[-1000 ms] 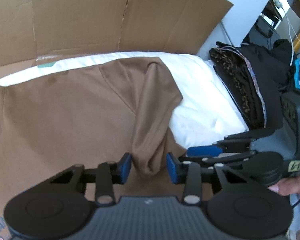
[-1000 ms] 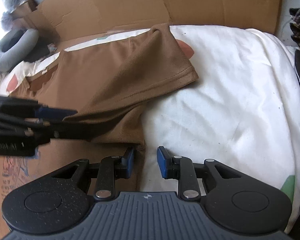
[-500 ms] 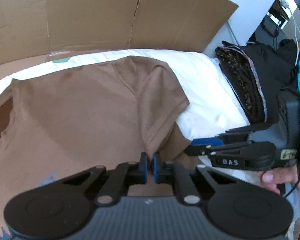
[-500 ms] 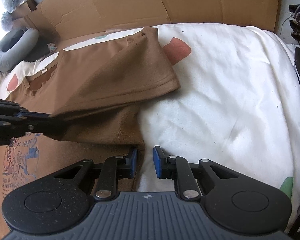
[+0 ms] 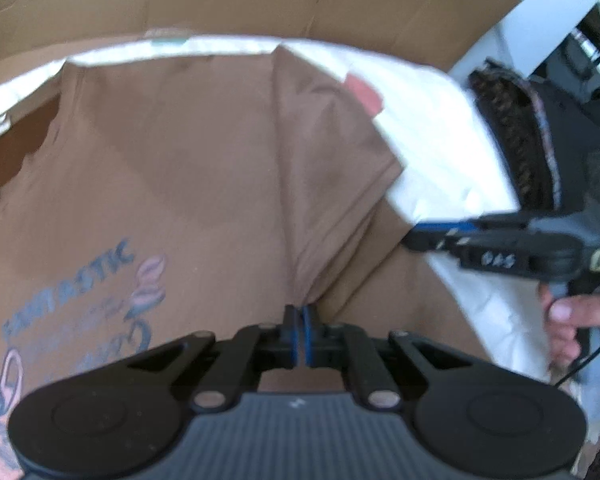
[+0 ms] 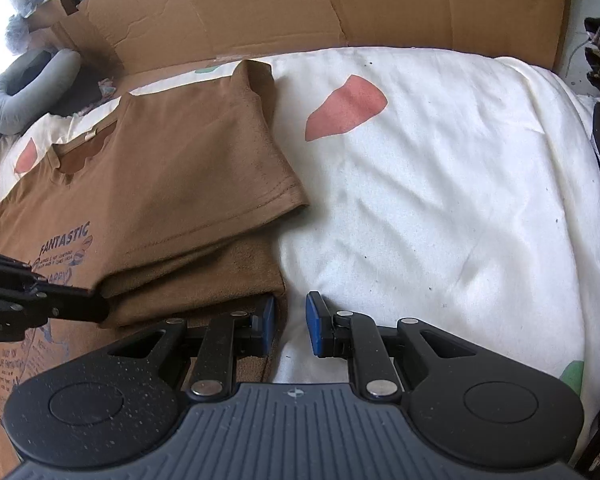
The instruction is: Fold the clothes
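Left wrist view: the left gripper [image 5: 299,334] pinches the brown T-shirt [image 5: 204,168] at its sleeve fold. The right gripper [image 6: 290,326] hangs parted, empty, over the bed [image 6: 440,200]. One sleeve lies folded in; most folding likely remains.

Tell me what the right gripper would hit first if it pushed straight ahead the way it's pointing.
Probably the white bedding: the right gripper is open at the brown t-shirt's side edge, its left finger over the cloth. Farther on stands the cardboard wall. Depth is unclear.

I'm working in a bedroom at home. I see a bed under a cream sheet [image 6: 440,184], flattened cardboard [image 6: 260,4] propped along its far edge, a grey pillow [image 6: 28,84] at its far left corner, and dark clothes [image 5: 516,136] piled at its right edge.
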